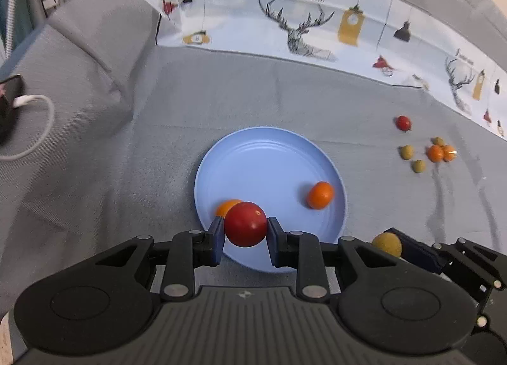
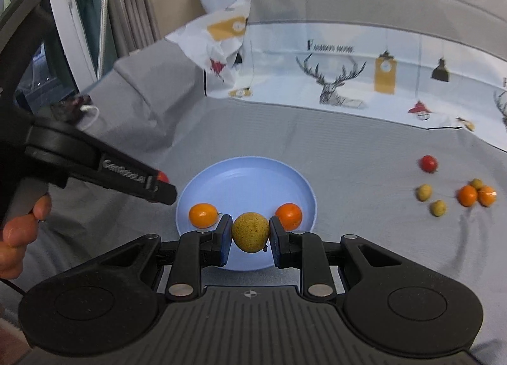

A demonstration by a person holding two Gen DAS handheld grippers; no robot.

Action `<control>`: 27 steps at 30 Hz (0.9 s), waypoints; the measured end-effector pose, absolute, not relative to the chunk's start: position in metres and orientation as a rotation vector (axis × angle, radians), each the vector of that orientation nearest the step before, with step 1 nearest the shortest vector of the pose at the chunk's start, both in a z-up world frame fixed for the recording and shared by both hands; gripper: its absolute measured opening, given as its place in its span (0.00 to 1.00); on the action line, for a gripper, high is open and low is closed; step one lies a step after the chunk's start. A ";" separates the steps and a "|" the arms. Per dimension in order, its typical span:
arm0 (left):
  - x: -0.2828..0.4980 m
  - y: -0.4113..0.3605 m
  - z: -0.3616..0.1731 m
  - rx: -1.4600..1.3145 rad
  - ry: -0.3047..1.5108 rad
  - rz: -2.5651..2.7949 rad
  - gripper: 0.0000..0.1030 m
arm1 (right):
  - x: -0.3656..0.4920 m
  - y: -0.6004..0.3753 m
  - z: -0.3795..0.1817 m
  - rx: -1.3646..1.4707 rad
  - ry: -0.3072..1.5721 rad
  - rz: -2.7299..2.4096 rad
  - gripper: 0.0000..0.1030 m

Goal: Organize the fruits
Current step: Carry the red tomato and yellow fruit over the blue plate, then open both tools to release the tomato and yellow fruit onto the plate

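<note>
Blue plastic was the target: the plate (image 1: pixel 269 156) sat on the grey cloth (image 1: pixel 126 143) that covered the surface, near its front edge, with two orange fruits already in it, one at the left rim (image 2: pixel 203 215) and one toward the right (image 2: pixel 288 215). Both hands were loaded. The left gripper (image 1: pixel 245 235) was clamped on a red fruit (image 1: pixel 245 224), pads pressing it from either side, and it hung over the plate's near-left rim, just in front of one orange fruit. The right gripper (image 2: pixel 250 235) was squeezed tight on a yellow-green fruit (image 2: pixel 251 232), poised over the plate's near edge between the two orange ones. So this looked like the delivery step, two fruits being carried in at once. Off toward the right edge of the cloth, well apart from the plate, the rest waited: a red one (image 2: pixel 428 163), three small yellow-green ones (image 2: pixel 424 192) and a pair of orange ones touching each other (image 2: pixel 467 195). The next move, I judged, called for lowering each fruit close to the plate's floor before letting the jaws part, since round fruit dropped from height could roll over that shallow rim, and the two grippers were near enough to each other to want some care.
</note>
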State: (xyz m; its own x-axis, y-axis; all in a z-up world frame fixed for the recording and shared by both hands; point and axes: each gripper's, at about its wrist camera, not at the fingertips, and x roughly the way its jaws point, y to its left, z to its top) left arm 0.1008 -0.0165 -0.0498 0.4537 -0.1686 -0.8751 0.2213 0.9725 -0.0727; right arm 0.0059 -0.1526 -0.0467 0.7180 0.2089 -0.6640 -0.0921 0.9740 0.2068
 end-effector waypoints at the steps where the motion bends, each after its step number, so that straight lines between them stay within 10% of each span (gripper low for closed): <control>1: 0.107 -0.018 -0.055 0.058 1.081 -0.236 0.30 | 0.013 -0.152 -0.051 0.161 0.763 0.172 0.25; 15: 0.163 -0.029 -0.107 0.128 1.149 -0.191 0.31 | 0.077 -0.141 -0.101 0.095 0.851 0.213 0.26; 17: 0.165 -0.030 -0.106 0.134 1.137 -0.200 0.51 | 0.082 -0.140 -0.104 0.089 0.852 0.225 0.26; 19: 0.162 -0.029 -0.098 0.129 1.098 -0.203 0.94 | 0.086 -0.139 -0.104 0.083 0.847 0.231 0.41; 27: 0.111 -0.019 -0.047 0.120 1.014 -0.225 0.99 | 0.052 -0.150 -0.074 0.123 0.838 0.168 0.85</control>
